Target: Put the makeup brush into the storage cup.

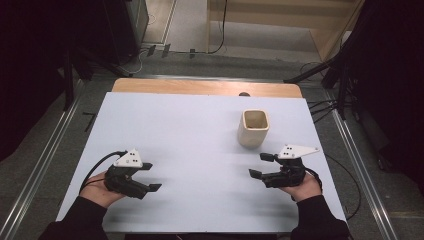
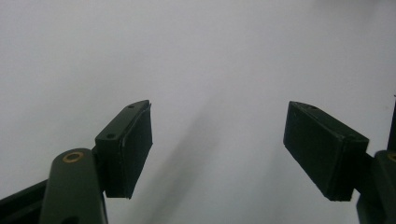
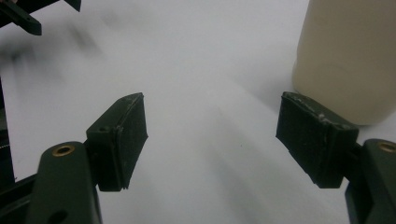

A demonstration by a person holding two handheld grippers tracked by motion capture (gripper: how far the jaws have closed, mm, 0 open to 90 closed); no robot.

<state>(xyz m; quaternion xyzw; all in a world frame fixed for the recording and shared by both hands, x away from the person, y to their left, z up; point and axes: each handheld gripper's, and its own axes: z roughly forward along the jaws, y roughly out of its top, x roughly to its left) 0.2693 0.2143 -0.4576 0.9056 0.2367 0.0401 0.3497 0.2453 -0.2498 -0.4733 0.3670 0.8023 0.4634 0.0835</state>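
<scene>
A cream square cup (image 1: 253,127) stands upright on the white table (image 1: 190,130), right of centre, its mouth open and its inside looking bare. My right gripper (image 1: 261,165) is held low at the front right, just short of the cup, jaws open with nothing between them. In the right gripper view the cup (image 3: 348,56) rises beyond the right pad (image 3: 313,135), apart from it. My left gripper (image 1: 150,177) rests at the front left, jaws open and holding nothing. The left gripper view has its pads (image 2: 133,144) wide apart over bare table (image 2: 210,60).
A wooden strip (image 1: 205,88) borders the table's far edge. Metal rails (image 1: 45,150) run along both sides on the floor. Dark stands and cables (image 1: 340,85) stand beyond the far right corner. The other gripper's jaw tips (image 3: 23,16) show top left in the right gripper view.
</scene>
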